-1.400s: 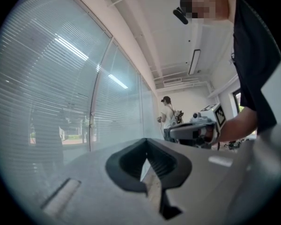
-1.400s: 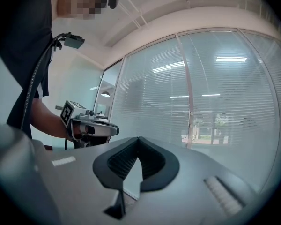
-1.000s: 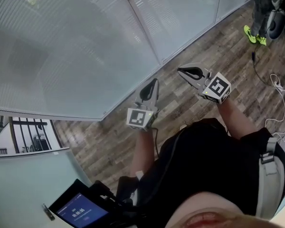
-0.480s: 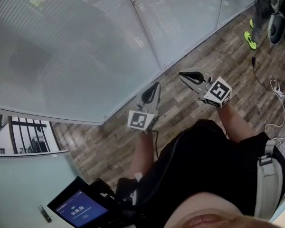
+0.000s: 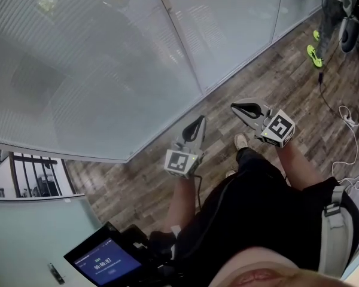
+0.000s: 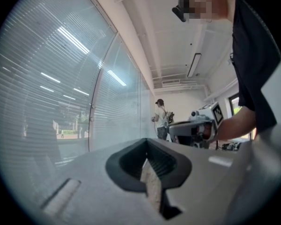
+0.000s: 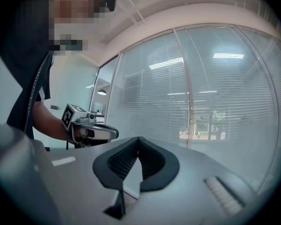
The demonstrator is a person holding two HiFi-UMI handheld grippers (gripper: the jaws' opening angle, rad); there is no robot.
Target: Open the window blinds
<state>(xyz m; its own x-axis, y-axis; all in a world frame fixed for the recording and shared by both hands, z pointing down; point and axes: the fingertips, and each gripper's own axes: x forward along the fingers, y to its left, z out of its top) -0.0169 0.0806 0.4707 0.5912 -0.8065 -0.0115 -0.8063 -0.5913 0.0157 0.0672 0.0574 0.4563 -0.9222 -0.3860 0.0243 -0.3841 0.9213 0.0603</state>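
Note:
The window blinds (image 5: pixel 90 64) hang lowered behind a glass wall, slats closed, filling the upper left of the head view. My left gripper (image 5: pixel 200 119) is held level over the wooden floor, pointing at the glass, shut with nothing in it. My right gripper (image 5: pixel 234 106) is beside it to the right, also shut and empty. Both are a short way from the glass, touching nothing. In the left gripper view the left gripper (image 6: pixel 147 143) faces the blinds (image 6: pixel 47 102), with the right gripper (image 6: pixel 199 124) to the side. The right gripper view shows the right gripper (image 7: pixel 138 139), the blinds (image 7: pixel 215 97) and the left gripper (image 7: pixel 91 128).
A frame post (image 5: pixel 179 40) splits the glass panels. Another person with bright green shoes (image 5: pixel 314 48) stands at the far right. Cables (image 5: pixel 347 109) lie on the floor there. A lit screen (image 5: pixel 105 262) sits at the bottom left. My shoe (image 5: pixel 242 141) is under the right gripper.
Both grippers stay shut and keep almost the same place. My shoe has come into view under the right gripper, and the far person's feet have shifted.

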